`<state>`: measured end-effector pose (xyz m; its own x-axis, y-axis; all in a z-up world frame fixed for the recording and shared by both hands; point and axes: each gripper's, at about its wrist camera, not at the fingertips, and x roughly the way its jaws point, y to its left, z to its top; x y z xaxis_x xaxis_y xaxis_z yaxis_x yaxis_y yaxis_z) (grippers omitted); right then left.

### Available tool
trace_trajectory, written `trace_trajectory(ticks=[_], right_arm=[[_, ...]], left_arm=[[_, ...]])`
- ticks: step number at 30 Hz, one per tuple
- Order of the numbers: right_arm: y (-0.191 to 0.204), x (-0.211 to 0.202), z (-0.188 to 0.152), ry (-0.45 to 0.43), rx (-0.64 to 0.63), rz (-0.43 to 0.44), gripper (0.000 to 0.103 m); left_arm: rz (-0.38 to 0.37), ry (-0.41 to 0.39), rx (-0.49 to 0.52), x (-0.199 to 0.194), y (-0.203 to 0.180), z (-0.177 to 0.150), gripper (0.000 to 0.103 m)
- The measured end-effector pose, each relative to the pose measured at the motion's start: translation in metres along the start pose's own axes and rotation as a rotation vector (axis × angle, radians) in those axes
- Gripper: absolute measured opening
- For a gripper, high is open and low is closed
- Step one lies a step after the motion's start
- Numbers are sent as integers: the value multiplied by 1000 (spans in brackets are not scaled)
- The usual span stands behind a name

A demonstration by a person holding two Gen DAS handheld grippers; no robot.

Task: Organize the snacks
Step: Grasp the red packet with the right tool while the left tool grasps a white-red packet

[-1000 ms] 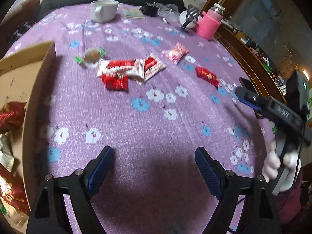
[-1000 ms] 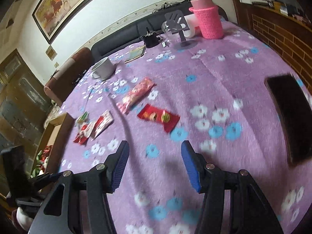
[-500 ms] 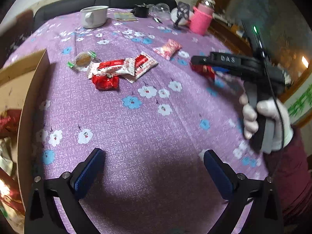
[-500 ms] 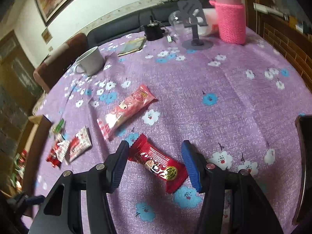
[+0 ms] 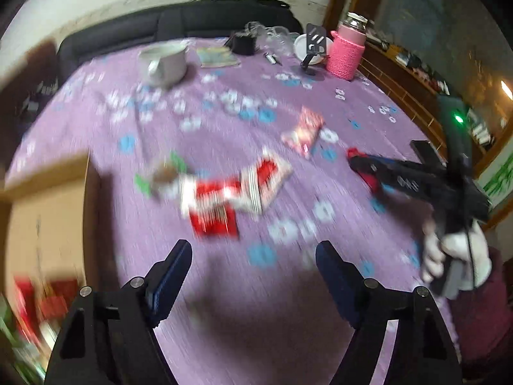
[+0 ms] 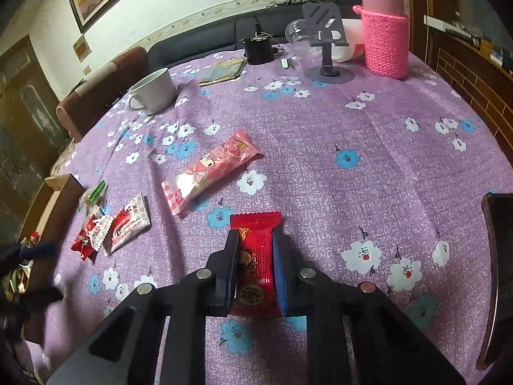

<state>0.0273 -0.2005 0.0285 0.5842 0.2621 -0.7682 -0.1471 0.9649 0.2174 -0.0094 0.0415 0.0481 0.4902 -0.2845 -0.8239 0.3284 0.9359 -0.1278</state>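
Note:
My right gripper (image 6: 255, 240) is closing its jaws on a red snack packet (image 6: 256, 224) that lies on the purple flowered tablecloth, and both pads touch its sides. A pink packet (image 6: 211, 168) lies just beyond it. Further left are several red-and-white packets (image 6: 128, 224) and a green-ended candy (image 6: 94, 192). In the blurred left wrist view my left gripper (image 5: 253, 250) hovers near that cluster (image 5: 231, 189); its jaws are closing from wide with nothing between them. A cardboard box (image 5: 45, 211) with snacks inside stands at the left.
At the back of the table stand a white mug (image 6: 154, 93), a booklet (image 6: 224, 70), a grey phone stand (image 6: 327, 45) and a flask in a pink knitted sleeve (image 6: 384, 41). A dark phone (image 6: 500, 256) lies at the right edge. A gloved hand (image 5: 455, 256) holds the right gripper.
The right gripper came down over the red packet and its jaws closed onto it. The left gripper moved toward the red-and-white packets, and its jaws widened, then narrowed.

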Motion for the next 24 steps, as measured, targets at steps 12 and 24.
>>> trace_trajectory(ticks=[12, 24], right_arm=[[-5, 1, 0, -1, 13, 42, 19], [-4, 1, 0, -3, 6, 32, 20]], left_arm=[[-187, 164, 49, 47, 3, 25, 62], [-34, 74, 272, 26, -45, -4, 63]])
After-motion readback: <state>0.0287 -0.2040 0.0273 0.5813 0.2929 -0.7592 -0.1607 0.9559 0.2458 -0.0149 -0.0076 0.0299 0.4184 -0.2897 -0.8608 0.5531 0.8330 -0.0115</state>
